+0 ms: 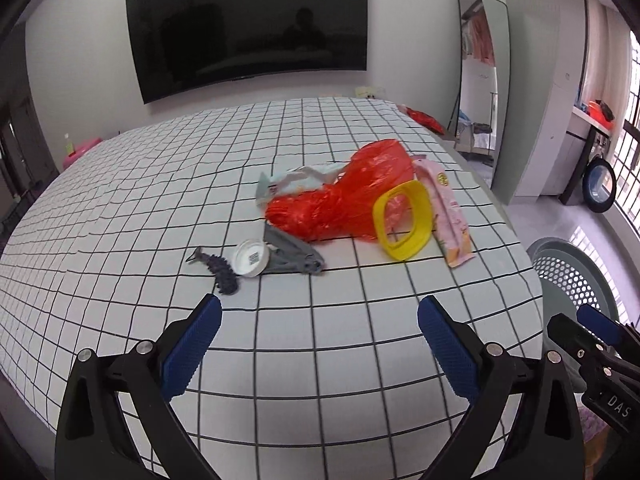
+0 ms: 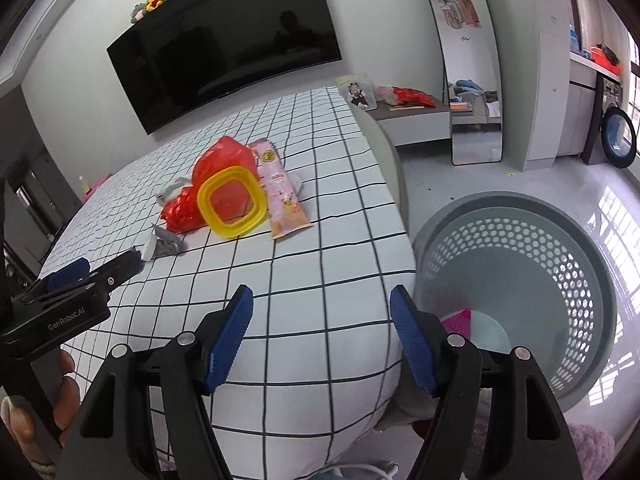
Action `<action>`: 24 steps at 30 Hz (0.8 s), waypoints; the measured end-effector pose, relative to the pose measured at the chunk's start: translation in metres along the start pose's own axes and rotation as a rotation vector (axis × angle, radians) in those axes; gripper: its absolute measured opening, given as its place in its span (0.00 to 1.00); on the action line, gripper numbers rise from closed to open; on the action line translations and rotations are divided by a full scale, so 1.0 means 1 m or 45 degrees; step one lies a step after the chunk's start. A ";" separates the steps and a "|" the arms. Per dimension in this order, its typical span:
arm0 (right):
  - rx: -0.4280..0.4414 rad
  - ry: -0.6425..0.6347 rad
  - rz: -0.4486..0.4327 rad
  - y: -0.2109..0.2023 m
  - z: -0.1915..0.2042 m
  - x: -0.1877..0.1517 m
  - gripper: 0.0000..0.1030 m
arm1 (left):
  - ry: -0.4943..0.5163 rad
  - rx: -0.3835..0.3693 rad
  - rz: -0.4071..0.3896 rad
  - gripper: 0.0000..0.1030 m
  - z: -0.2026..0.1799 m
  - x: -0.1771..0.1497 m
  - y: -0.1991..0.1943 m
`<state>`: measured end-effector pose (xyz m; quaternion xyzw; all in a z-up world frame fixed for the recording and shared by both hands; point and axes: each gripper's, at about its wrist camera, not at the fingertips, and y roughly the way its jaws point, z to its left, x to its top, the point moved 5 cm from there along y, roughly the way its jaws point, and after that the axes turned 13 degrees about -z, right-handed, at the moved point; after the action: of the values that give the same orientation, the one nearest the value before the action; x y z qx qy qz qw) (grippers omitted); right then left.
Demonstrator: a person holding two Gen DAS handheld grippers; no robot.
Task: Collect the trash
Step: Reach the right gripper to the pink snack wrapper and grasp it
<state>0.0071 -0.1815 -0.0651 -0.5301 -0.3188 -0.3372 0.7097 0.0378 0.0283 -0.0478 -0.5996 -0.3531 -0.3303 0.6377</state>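
Observation:
Trash lies in a heap on the grid-patterned bed (image 1: 160, 208): a red plastic bag (image 1: 340, 196), a yellow ring-shaped lid (image 1: 404, 220), a pink wrapper (image 1: 448, 216), a white round lid (image 1: 251, 258), a grey triangular piece (image 1: 290, 254), a dark spiky toy (image 1: 222, 274) and a pale wrapper (image 1: 296, 180). My left gripper (image 1: 320, 340) hangs open over the near part of the bed, short of the heap, holding nothing. My right gripper (image 2: 322, 336) is open and empty above the bed's near corner, beside the grey perforated basket (image 2: 560, 264). The same bag (image 2: 220, 160), yellow lid (image 2: 232, 204) and pink wrapper (image 2: 282, 196) show in the right wrist view.
The basket (image 1: 576, 276) stands on the floor right of the bed, with something pink (image 2: 458, 318) at its bottom. A dark TV (image 1: 248, 28) hangs on the far wall. A standing mirror (image 1: 484, 80) and a low bedside unit (image 2: 412, 114) are beyond the bed.

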 end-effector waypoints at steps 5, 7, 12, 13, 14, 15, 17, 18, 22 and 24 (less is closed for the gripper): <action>0.041 -0.045 0.016 0.013 0.024 -0.001 0.66 | -0.038 0.048 0.027 0.94 0.028 -0.008 0.004; 0.051 -0.060 0.024 0.018 0.031 0.000 0.66 | -0.047 0.062 0.035 0.94 0.035 -0.009 0.007; 0.050 -0.082 0.043 0.031 0.040 0.003 0.66 | -0.070 0.090 0.041 0.94 0.051 -0.007 0.014; 0.046 -0.086 0.047 0.034 0.040 0.004 0.66 | -0.074 0.095 0.042 0.94 0.054 -0.007 0.016; 0.043 -0.089 0.050 0.037 0.040 0.005 0.66 | -0.078 0.100 0.045 0.94 0.057 -0.006 0.017; 0.039 -0.093 0.052 0.041 0.040 0.006 0.66 | -0.081 0.104 0.049 0.94 0.059 -0.006 0.020; 0.027 -0.097 0.059 0.049 0.038 0.008 0.66 | -0.087 0.107 0.054 0.94 0.062 -0.006 0.023; 0.022 -0.099 0.063 0.053 0.037 0.009 0.66 | -0.088 0.110 0.052 0.94 0.064 -0.005 0.024; 0.008 -0.114 0.085 0.070 0.036 0.013 0.66 | -0.097 0.123 0.062 0.94 0.070 -0.005 0.032; 0.008 -0.121 0.091 0.079 0.036 0.017 0.66 | -0.103 0.125 0.067 0.94 0.072 -0.004 0.038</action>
<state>0.0777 -0.1324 -0.0853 -0.5544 -0.3341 -0.2851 0.7069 0.0636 0.1023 -0.0689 -0.5897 -0.3784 -0.2713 0.6599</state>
